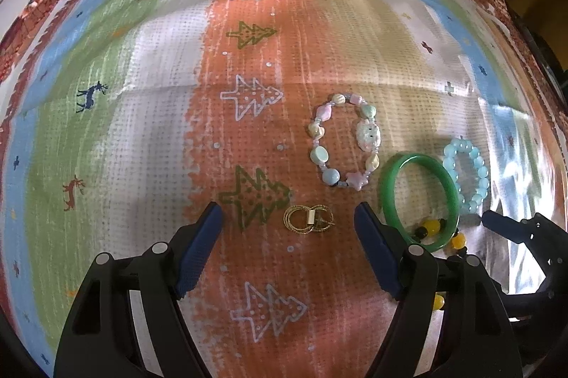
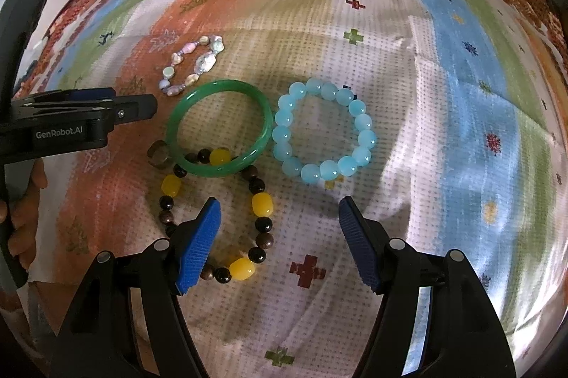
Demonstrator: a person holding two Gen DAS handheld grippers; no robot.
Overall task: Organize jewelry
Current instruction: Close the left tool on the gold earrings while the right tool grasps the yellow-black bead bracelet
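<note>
Nothing sorted yet, by the look of it: all the jewelry lies loose on the cloth (image 1: 142, 129). The left gripper (image 1: 287, 236) hangs over the gold rings (image 1: 308, 219), jaws apart and empty. The right gripper (image 2: 280, 236) is spread and empty too, over the brown-and-yellow bracelet (image 2: 216, 218), whose top the green bangle (image 2: 220, 127) overlaps, blue beads (image 2: 325, 129) just beside, pastel bracelet (image 1: 344, 141) apart. Every piece is left to place.

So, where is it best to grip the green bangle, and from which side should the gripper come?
Probably the far arc of the green bangle, from above. It lies flat, and that arc is bare, while its near rim rests over the yellow and brown bead bracelet and its right side sits against the blue bead bracelet.
</note>
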